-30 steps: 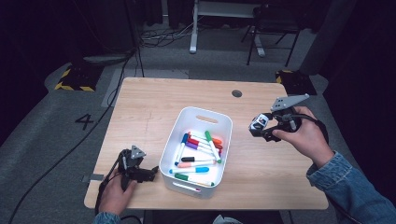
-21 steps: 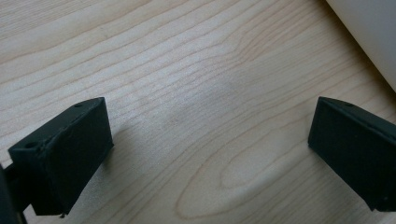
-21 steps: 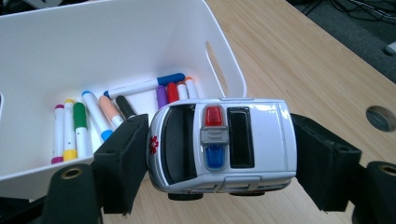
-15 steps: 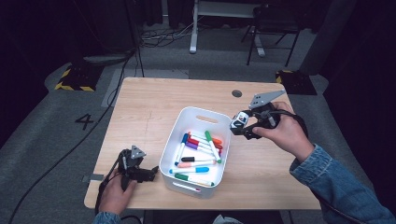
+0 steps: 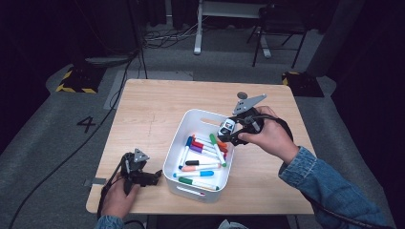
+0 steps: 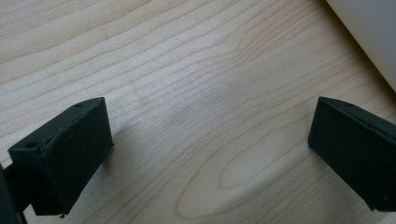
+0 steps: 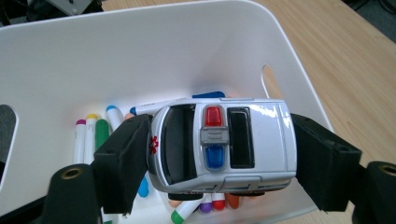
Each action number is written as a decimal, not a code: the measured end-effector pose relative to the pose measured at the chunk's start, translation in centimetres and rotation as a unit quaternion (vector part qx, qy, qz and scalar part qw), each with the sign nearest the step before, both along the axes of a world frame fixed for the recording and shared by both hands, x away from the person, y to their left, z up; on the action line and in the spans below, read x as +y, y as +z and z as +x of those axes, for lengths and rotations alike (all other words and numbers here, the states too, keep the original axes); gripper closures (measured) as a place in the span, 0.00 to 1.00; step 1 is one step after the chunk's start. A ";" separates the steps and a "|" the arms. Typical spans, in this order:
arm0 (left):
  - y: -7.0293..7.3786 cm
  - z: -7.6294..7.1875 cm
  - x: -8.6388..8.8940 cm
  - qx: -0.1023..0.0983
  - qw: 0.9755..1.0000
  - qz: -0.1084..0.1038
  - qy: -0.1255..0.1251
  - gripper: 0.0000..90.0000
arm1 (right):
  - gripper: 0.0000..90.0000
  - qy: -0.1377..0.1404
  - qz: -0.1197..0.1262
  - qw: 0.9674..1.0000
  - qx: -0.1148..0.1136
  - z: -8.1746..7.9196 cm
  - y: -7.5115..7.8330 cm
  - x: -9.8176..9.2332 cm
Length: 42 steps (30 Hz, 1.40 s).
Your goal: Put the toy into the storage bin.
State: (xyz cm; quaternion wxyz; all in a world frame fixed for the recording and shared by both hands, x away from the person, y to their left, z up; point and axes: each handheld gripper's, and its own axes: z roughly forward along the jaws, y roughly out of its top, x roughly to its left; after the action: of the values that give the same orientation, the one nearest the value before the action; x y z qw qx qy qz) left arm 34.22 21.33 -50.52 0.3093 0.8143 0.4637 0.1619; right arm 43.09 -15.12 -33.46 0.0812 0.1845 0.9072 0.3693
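A white toy police car (image 7: pixel 224 144) with a red and blue light bar sits clamped between the jaws of my right gripper (image 7: pixel 219 154). In the high view that gripper (image 5: pixel 231 131) holds the car (image 5: pixel 226 128) over the right rim of the white bin (image 5: pixel 177 148). Several coloured markers (image 5: pixel 203 160) lie in the bin, and some of them (image 7: pixel 95 133) show beneath the car. My left gripper (image 5: pixel 155 177) rests low on the table at the bin's left front corner, open, with bare wood between its jaws (image 6: pixel 210 154).
The wooden table (image 5: pixel 153 109) is bare behind and left of the bin. A small dark disc (image 5: pixel 242 95) lies near the far edge. The bin's white wall (image 6: pixel 369 32) stands close to the left gripper's right jaw.
My right gripper has carried the toy car leftward from the table's right side to above the bin's right rim. The left gripper has stayed put.
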 end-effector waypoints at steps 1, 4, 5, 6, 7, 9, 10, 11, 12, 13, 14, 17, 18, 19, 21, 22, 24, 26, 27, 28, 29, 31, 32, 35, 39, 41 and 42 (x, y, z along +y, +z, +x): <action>0.0 0.0 0.0 0.000 1.000 0.000 0.000 0.00 | 0.28 0.002 -0.003 1.000 0.002 0.1 -0.2 0.1; 0.0 0.0 0.0 0.000 1.000 0.000 0.000 0.00 | 0.28 0.006 -0.014 1.000 0.003 0.1 -0.8 0.4; 0.0 0.0 0.0 0.000 1.000 0.000 0.000 0.00 | 0.28 0.006 -0.016 1.000 0.004 0.1 -1.0 0.4; 0.0 0.0 0.0 -0.001 1.000 0.001 0.000 0.00 | 0.28 0.006 -0.020 1.000 0.005 0.1 -1.2 0.4; 0.0 0.0 0.0 0.000 1.000 0.000 0.000 0.00 | 0.28 0.006 -0.022 1.000 0.004 0.1 -1.4 0.4; 0.0 0.0 0.0 0.000 1.000 0.000 0.000 0.00 | 0.28 0.006 -0.032 0.999 0.006 0.1 -1.7 0.5; 0.0 0.0 0.0 0.000 1.000 0.000 0.000 0.00 | 0.28 0.008 -0.034 0.999 0.006 0.1 -1.9 0.5; 0.0 0.0 0.0 0.000 1.000 0.000 0.000 0.00 | 0.28 0.009 -0.039 0.999 0.006 0.0 -2.0 0.5; 0.0 0.0 0.0 0.000 1.000 0.000 0.000 0.00 | 0.28 0.010 -0.042 0.999 0.010 0.0 -2.2 0.5; 0.0 0.0 0.0 0.000 1.000 0.000 0.000 0.00 | 0.28 0.011 -0.047 0.999 0.009 0.0 -2.4 0.6; 0.0 0.0 0.0 0.000 1.000 0.000 0.000 0.00 | 0.28 0.010 -0.049 0.999 0.010 -0.1 -2.6 0.6; 0.0 0.0 0.0 -0.001 1.000 0.001 0.000 0.00 | 0.28 0.014 -0.064 0.998 0.014 -0.2 -3.0 0.8; 0.0 0.0 0.0 -0.001 1.000 0.001 0.000 0.00 | 0.28 0.016 -0.067 0.997 0.016 -0.2 -3.1 0.9; 0.0 0.0 0.0 0.000 1.000 0.000 0.000 0.00 | 0.28 0.017 -0.074 0.997 0.019 -0.2 -3.2 1.0; 0.0 0.0 0.0 0.000 1.000 0.000 0.000 0.00 | 0.28 0.021 -0.083 0.996 0.021 -0.2 -3.4 1.2; 0.0 0.0 0.0 0.000 1.000 0.000 0.000 0.00 | 0.28 0.021 -0.089 0.996 0.023 -0.3 -3.4 1.3; 0.0 0.0 0.0 0.000 1.000 0.000 0.000 0.00 | 0.28 0.027 -0.095 0.995 0.021 -0.2 -3.6 1.5; 0.0 0.0 0.0 -0.001 1.000 0.001 0.000 0.00 | 0.28 0.032 -0.101 0.994 0.024 -0.2 -3.6 1.6; 0.0 0.0 0.0 0.000 1.000 0.000 0.000 0.00 | 0.28 0.027 -0.107 0.993 0.032 -0.3 -3.6 1.6; 0.0 0.0 0.0 0.000 1.000 0.000 0.000 0.00 | 0.28 0.031 -0.108 0.993 0.027 -0.3 -3.7 1.7; 0.0 0.0 0.0 0.000 1.000 0.000 0.000 0.00 | 0.28 0.033 -0.112 0.993 0.026 -0.3 -3.7 1.8; 0.0 0.0 0.0 0.000 1.000 0.000 0.000 0.00 | 0.28 0.036 -0.122 0.992 0.027 -0.4 -3.6 1.9; 0.0 0.0 0.0 0.000 1.000 0.000 0.000 0.00 | 0.28 0.042 -0.122 0.991 0.024 -0.4 -3.7 1.9; 0.0 0.0 0.0 -0.001 1.000 0.001 0.000 0.00 | 0.27 0.043 -0.122 0.991 0.033 -0.6 -3.6 1.9; 0.0 0.0 0.0 0.000 1.000 0.000 -0.001 0.00 | 0.27 0.045 -0.100 0.994 0.021 -0.6 -3.1 1.6; 0.0 0.0 0.0 0.000 1.000 -0.001 -0.001 0.00 | 0.28 0.039 -0.092 0.995 0.020 -0.7 -2.8 1.4; 0.0 0.0 0.0 0.000 1.000 0.000 -0.001 0.00 | 0.28 0.039 -0.089 0.995 0.019 -0.7 -2.6 1.3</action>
State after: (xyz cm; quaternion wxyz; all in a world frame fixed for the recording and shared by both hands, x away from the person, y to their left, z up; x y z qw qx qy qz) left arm 34.22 21.32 -50.53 0.3096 0.8146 0.4632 0.1612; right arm 42.38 -13.83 -36.02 0.0654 0.1486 0.9442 0.2867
